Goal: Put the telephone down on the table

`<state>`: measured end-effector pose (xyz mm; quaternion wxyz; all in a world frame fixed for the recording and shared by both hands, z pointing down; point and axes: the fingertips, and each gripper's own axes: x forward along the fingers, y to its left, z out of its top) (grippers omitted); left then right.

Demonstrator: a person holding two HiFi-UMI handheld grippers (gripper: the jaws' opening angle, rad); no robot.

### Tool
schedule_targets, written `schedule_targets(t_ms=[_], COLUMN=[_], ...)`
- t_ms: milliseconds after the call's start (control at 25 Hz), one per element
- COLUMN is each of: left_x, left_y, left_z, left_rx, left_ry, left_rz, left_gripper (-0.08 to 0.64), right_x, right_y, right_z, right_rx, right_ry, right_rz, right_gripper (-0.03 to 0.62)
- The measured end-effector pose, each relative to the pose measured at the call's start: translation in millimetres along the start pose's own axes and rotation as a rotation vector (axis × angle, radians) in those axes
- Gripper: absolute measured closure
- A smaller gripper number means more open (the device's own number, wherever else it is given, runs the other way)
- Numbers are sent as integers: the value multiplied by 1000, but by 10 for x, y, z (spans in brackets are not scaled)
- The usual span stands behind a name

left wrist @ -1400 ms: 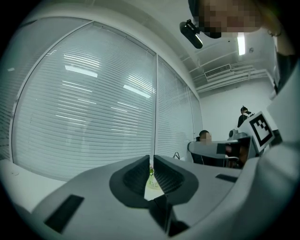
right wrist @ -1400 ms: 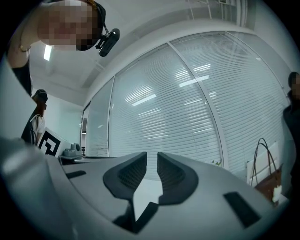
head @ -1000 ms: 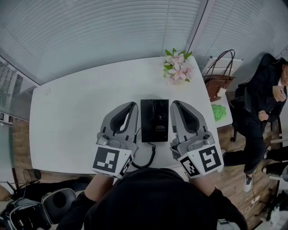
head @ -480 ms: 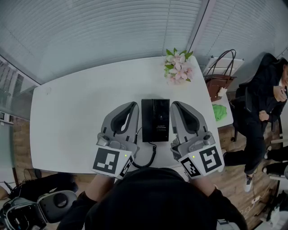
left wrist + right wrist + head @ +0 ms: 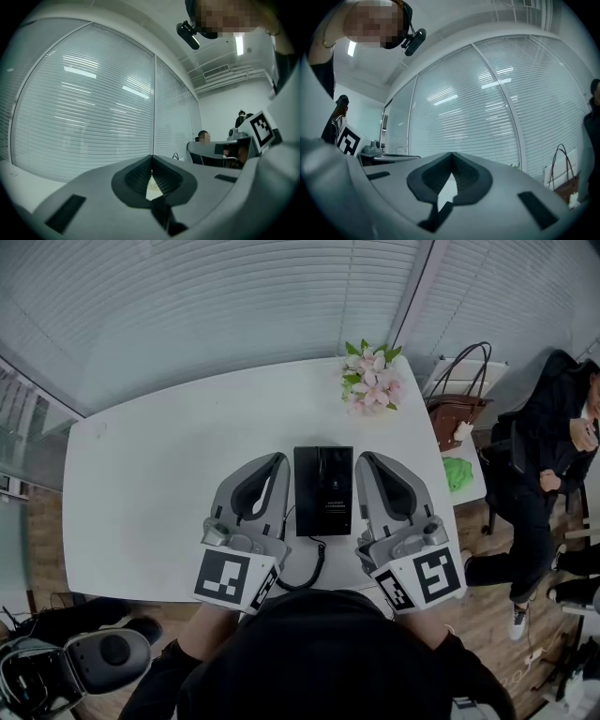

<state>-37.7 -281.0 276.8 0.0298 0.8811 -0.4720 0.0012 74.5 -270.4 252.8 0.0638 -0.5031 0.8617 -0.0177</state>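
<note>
With my left gripper (image 5: 278, 458) and right gripper (image 5: 361, 457) both closed and empty, the black telephone (image 5: 323, 490) lies flat on the white table (image 5: 141, 474) between them.

On my feed the left gripper sits just left of the telephone, its jaws pressed together on nothing. I see the telephone's coiled cord (image 5: 312, 568) curl off its near end toward the table's front edge. The right gripper sits just right of the telephone, jaws likewise drawn tight with nothing between them. Further right, pink flowers (image 5: 372, 381) stand at the table's far corner, and past the edge are a brown handbag (image 5: 455, 409) and a seated person (image 5: 544, 465).
</note>
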Motion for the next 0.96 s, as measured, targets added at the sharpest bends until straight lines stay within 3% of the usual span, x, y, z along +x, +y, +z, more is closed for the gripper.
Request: schedule_targets(t_ms=[960], left_x=[33], left_y=[-29], left_z=[12], left_rx=[10], left_ry=[-1], left_rz=[-2], left_gripper=[546], right_x=[-33], right_y=[-68], right_z=[47], right_rx=[-8], right_ry=[-14], right_rz=[-12], right_gripper=[589])
